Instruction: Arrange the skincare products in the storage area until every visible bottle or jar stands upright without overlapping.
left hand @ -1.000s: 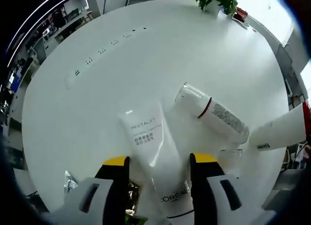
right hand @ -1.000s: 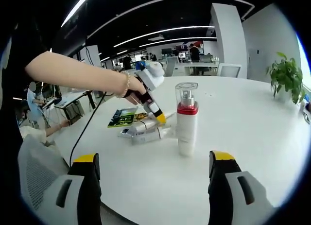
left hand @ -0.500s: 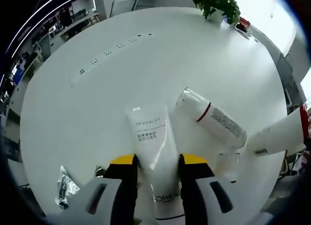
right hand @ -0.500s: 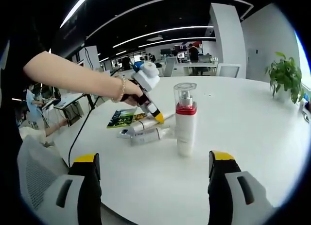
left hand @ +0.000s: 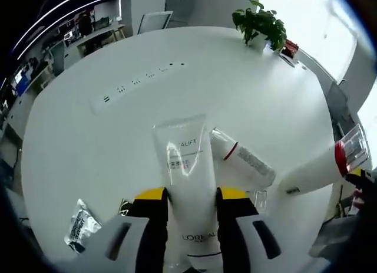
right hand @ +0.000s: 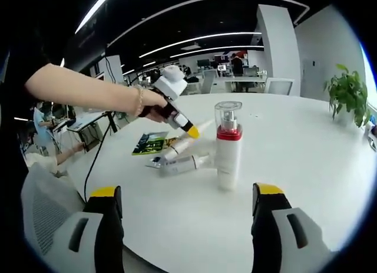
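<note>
In the left gripper view, we see that since a second ago the left gripper (left hand: 188,196) has closed its yellow-tipped fingers (left hand: 151,196) from a wide gap onto the white squeeze tube with grey lettering (left hand: 187,184), and the tube's flat crimped end now rises off the round white table (left hand: 118,131) instead of lying on it. The tube sits squarely between the two fingers, pinched on both sides, its cap end low in the view. Just beside it to the right, the white bottle with a thin red band and clear cap (left hand: 240,160) lies on its side on the table. Further right, the white pump bottle with a red collar (left hand: 321,167) leans across the view's edge. A small crinkled foil sachet (left hand: 78,227) lies at lower left.

In the right gripper view, the left gripper (right hand: 189,130) has lifted the tube (right hand: 187,140) at a slant since half a second ago. The pump bottle (right hand: 227,146) stands upright on the table (right hand: 283,149), with the red-banded bottle (right hand: 179,164) lying beside it. The right gripper (right hand: 185,196) has its fingers (right hand: 106,199) spread wide, holding nothing, well short of the pump bottle.
</note>
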